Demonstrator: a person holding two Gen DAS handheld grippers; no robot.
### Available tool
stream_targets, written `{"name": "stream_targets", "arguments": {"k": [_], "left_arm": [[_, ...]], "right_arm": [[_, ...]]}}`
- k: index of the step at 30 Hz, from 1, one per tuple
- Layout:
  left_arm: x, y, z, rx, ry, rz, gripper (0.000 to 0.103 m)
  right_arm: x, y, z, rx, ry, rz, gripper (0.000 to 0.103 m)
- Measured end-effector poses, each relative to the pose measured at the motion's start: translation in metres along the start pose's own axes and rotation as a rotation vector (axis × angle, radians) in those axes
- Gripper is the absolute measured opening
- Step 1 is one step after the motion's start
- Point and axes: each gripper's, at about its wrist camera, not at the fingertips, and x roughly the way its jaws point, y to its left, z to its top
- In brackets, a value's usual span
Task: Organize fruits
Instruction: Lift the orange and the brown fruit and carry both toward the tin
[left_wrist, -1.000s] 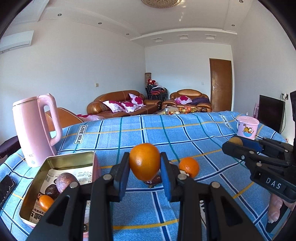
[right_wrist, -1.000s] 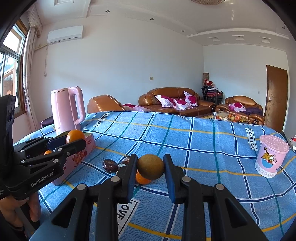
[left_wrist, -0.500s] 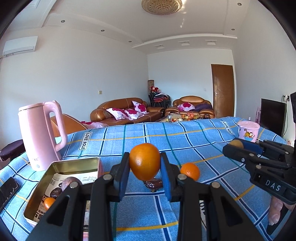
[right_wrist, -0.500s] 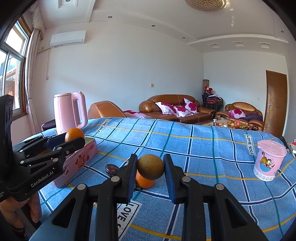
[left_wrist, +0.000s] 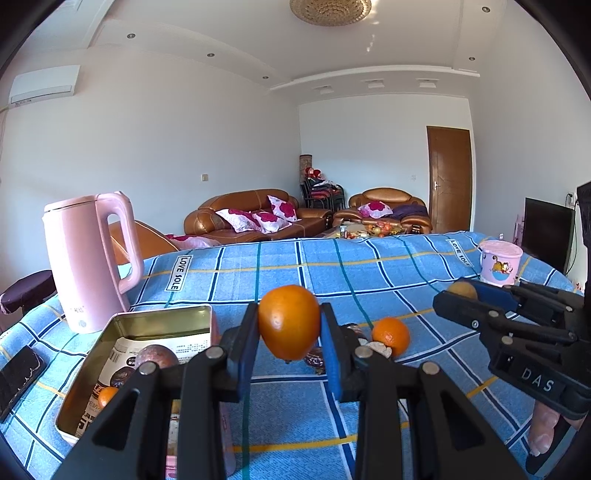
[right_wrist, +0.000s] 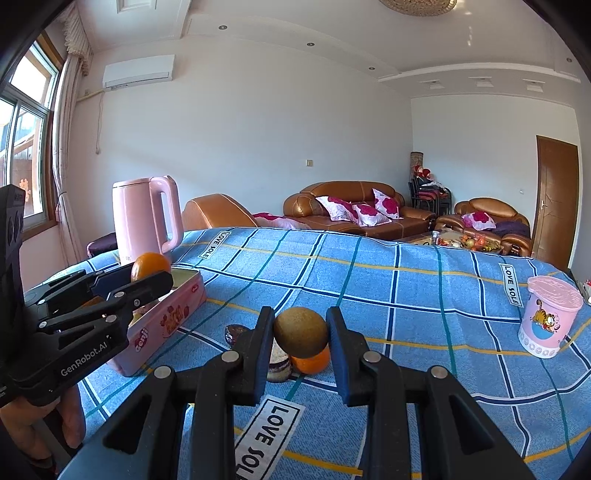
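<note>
My left gripper (left_wrist: 289, 334) is shut on an orange (left_wrist: 289, 320), held above the blue checked cloth beside the open pink tin (left_wrist: 155, 325). The tin holds a dark passion fruit (left_wrist: 155, 356) and a small orange (left_wrist: 107, 396). My right gripper (right_wrist: 301, 334) is shut on a brown kiwi (right_wrist: 301, 331), held above the cloth. A small orange (left_wrist: 390, 331) and dark fruits (right_wrist: 236, 332) lie on the cloth between the grippers. The left gripper with its orange (right_wrist: 149, 265) shows in the right wrist view, above the tin (right_wrist: 166, 321). The right gripper shows at the right of the left wrist view (left_wrist: 458, 295).
A pink kettle (left_wrist: 88, 258) stands behind the tin at the left. A pink cartoon cup (left_wrist: 500, 262) stands at the far right of the cloth. A black phone (left_wrist: 18, 376) lies at the left edge. Sofas stand beyond the table.
Both grippers have risen and tilted up slightly, each still holding its fruit. The table objects sit lower in both views; nothing was released.
</note>
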Motion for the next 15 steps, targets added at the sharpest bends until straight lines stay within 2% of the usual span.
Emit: {"name": "stream_targets", "arguments": {"k": [15], "left_arm": [[-0.009,0.042,-0.001,-0.043,0.035,0.053,0.033]], "right_arm": [[0.011,0.045,0.018,-0.052,-0.001,0.080,0.031]]}}
